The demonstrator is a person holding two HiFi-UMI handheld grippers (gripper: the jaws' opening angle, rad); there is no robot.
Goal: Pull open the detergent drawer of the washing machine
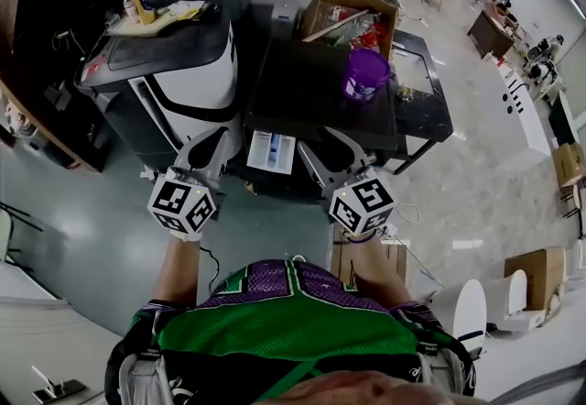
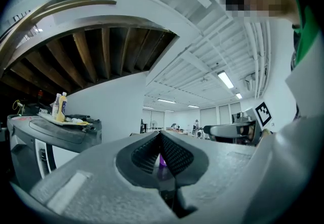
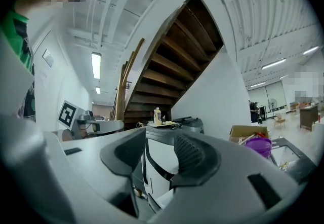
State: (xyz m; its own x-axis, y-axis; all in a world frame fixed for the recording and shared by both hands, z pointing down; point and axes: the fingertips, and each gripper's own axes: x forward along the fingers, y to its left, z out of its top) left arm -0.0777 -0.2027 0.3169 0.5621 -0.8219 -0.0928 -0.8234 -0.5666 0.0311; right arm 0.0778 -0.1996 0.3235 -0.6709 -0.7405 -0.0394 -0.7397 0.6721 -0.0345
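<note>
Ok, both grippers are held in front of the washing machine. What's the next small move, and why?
Probably ease the right gripper forward and left to the detergent drawer on the front of the washing machine. Its jaws stand apart and empty, short of the drawer, while the left gripper is shut.

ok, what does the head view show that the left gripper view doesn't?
Head view only: the black machine's top, a white tray at its front, likely the detergent drawer, and the cardboard box. Left gripper view only: the stair underside, ceiling lights, its fingers pressed together. Both: the yellow bottle and the right gripper's marker cube.
</note>
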